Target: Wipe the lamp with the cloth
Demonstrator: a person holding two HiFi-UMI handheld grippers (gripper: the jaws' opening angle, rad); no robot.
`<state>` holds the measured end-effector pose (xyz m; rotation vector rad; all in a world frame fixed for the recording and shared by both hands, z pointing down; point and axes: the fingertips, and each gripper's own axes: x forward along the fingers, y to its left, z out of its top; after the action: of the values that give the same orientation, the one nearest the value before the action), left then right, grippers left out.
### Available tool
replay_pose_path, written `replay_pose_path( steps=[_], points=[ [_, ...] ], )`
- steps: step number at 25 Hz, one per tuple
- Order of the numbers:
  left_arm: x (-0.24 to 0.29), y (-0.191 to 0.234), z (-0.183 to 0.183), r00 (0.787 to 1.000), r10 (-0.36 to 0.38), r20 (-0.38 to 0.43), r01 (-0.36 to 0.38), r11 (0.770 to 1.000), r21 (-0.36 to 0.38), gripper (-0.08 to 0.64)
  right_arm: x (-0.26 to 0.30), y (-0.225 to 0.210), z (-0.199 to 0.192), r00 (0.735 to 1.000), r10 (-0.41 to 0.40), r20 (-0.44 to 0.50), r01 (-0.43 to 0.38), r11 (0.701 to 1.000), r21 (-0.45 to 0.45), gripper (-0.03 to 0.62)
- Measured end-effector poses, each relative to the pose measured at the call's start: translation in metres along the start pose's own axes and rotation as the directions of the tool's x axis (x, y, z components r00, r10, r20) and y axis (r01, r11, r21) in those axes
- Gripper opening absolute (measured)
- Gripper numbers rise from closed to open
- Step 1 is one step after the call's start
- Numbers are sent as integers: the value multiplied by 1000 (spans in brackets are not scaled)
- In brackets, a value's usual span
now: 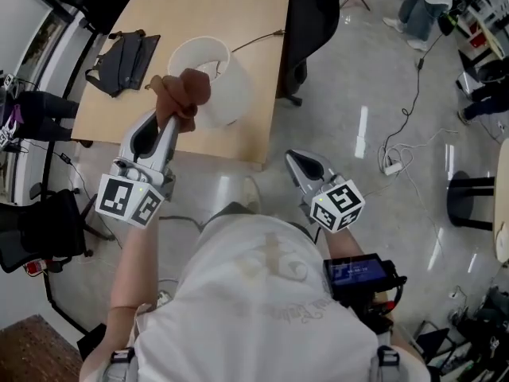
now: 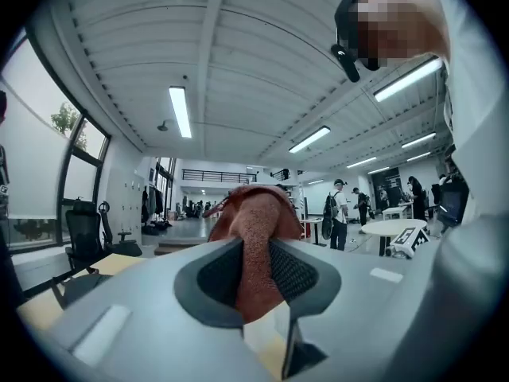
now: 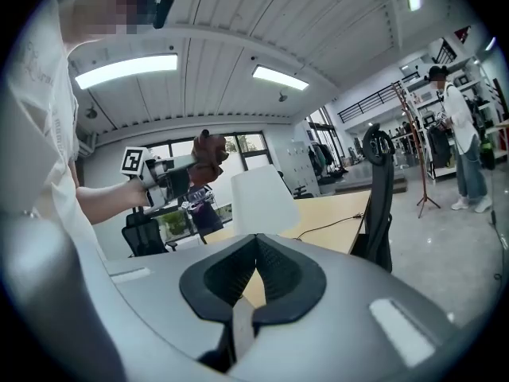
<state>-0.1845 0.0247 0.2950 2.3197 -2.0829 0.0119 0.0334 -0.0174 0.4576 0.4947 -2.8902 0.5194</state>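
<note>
A white-shaded lamp stands on the light wooden table, its cord running toward the far edge. My left gripper is shut on a bunched brown cloth, held just at the near left side of the shade. In the left gripper view the cloth fills the gap between the jaws. My right gripper is shut with nothing in it, off the table's near right corner over the floor. Its own view shows the lamp, and beyond it the left gripper with the cloth.
A black bag lies on the table's left part. A black office chair stands against the table's right edge. Cables and a power strip lie on the shiny floor to the right. People stand far off.
</note>
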Motion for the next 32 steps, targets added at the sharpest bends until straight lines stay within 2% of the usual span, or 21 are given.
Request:
replay_pose_path(
  steps=[4,8,15,21,26,32],
  points=[
    [-32,-36,-31,1000,-12,-13,11,1000,-25,94,-15,23,-10,1000,24,10,-24,1000,-7,14],
    [-58,-71,-72,996,-48,-70,46,999,-22,94,-29,40,-24,1000,21,6,-21,1000,7,14],
    [-82,-88,-148,975,-110,-193,91,990,-105,94,-48,59,-37,1000,2,27,-3,1000,16,14],
    [-86,-68,-160,973,-129,-190,102,984,-145,94,-46,69,-36,996,-73,43,72,997,6,14],
    [-85,-50,-159,963,-174,-207,152,981,-117,94,-19,89,-25,995,-92,41,92,996,-4,14],
    [-86,-52,-166,950,-232,-210,210,970,-124,94,-17,104,-27,991,-130,44,130,992,0,14]
  ],
)
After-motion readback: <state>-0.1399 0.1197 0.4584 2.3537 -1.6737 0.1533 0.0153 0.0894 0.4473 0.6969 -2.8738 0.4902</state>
